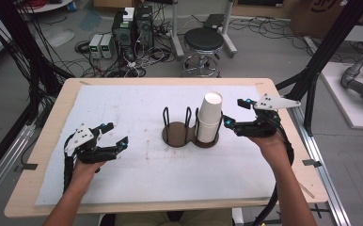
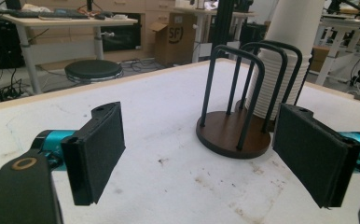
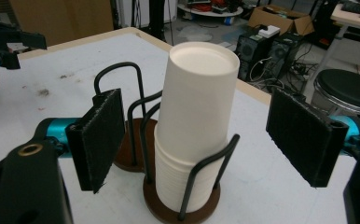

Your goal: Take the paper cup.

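A dark wooden cup holder (image 1: 179,135) with black wire loops stands at the middle of the white mat. Its right ring holds a stack of upside-down white paper cups (image 1: 209,117); the left ring is empty. My right gripper (image 1: 235,113) is open just right of the stack, and in the right gripper view the cups (image 3: 194,116) stand between its spread pads (image 3: 99,140) without touching. My left gripper (image 1: 115,134) is open and empty, low over the mat to the left of the holder. From the left gripper view the holder (image 2: 231,137) and cups (image 2: 287,56) lie ahead.
The white mat (image 1: 137,174) covers most of the wooden table (image 1: 57,108). Beyond the far edge are a black stool (image 1: 203,41), computer towers (image 1: 132,28) and loose cables. Black frame posts (image 1: 327,52) rise at the table's right and left.
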### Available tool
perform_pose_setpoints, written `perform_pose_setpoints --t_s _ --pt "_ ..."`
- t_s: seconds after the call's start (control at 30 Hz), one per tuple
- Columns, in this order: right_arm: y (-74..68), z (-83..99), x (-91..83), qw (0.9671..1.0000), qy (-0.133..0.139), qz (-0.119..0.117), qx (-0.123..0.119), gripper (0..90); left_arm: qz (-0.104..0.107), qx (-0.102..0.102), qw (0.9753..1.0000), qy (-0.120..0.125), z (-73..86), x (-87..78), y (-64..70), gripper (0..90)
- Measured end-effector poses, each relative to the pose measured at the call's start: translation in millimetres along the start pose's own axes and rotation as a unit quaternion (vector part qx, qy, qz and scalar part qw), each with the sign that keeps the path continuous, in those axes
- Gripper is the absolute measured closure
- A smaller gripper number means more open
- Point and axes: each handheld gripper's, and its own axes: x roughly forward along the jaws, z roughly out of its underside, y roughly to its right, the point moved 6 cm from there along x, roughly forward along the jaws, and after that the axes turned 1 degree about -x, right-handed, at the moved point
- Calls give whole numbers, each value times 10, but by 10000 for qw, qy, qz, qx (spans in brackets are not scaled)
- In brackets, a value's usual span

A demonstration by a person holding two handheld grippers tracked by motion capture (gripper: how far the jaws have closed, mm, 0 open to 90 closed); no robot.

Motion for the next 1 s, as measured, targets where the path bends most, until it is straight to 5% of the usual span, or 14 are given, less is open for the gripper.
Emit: perform_pose_setpoints --t_s 0.17,0.47,1.0 --pt "20 -126 148 9998 -174 -118 31 200 11 -267 9996 9 -22 3 10 168" --pt "48 -300 386 9986 -480 -213 110 200 129 -287 9994 128 -42 11 42 166" --pt "67 -269 702 9947 -1007 -139 124 201 219 -298 9992 120 -31 39 61 166"
